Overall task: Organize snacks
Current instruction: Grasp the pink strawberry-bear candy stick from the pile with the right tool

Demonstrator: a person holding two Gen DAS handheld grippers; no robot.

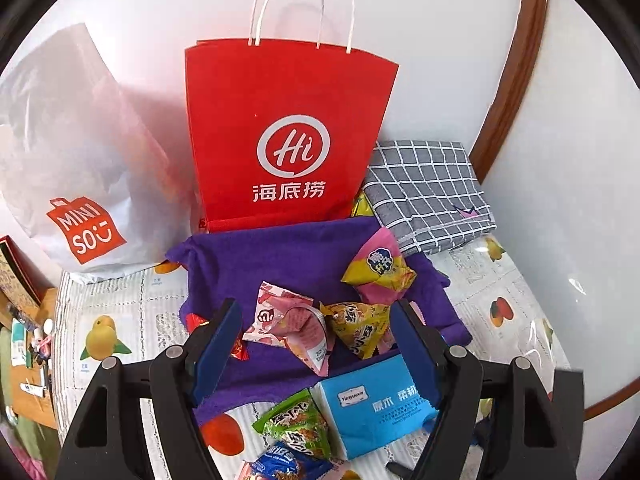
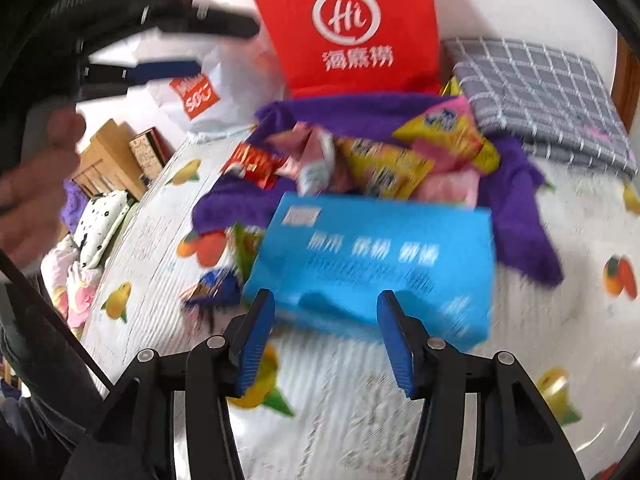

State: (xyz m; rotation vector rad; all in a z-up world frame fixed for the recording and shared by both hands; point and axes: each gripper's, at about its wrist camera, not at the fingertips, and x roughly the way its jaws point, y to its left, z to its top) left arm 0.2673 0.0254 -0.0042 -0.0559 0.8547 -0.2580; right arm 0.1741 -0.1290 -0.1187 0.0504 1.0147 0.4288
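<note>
Snacks sharp left view — right seemingly blurred.

A plain white wall fills the view from ten to one o'clock, evenly lit by soft daylight. A curved brown wooden trim runs down it at two o'clock. Below lies a surface under a white fruit-printed cover. At nine o'clock stands a light wooden shelf, blurred, with patterned bedding beneath.
</note>
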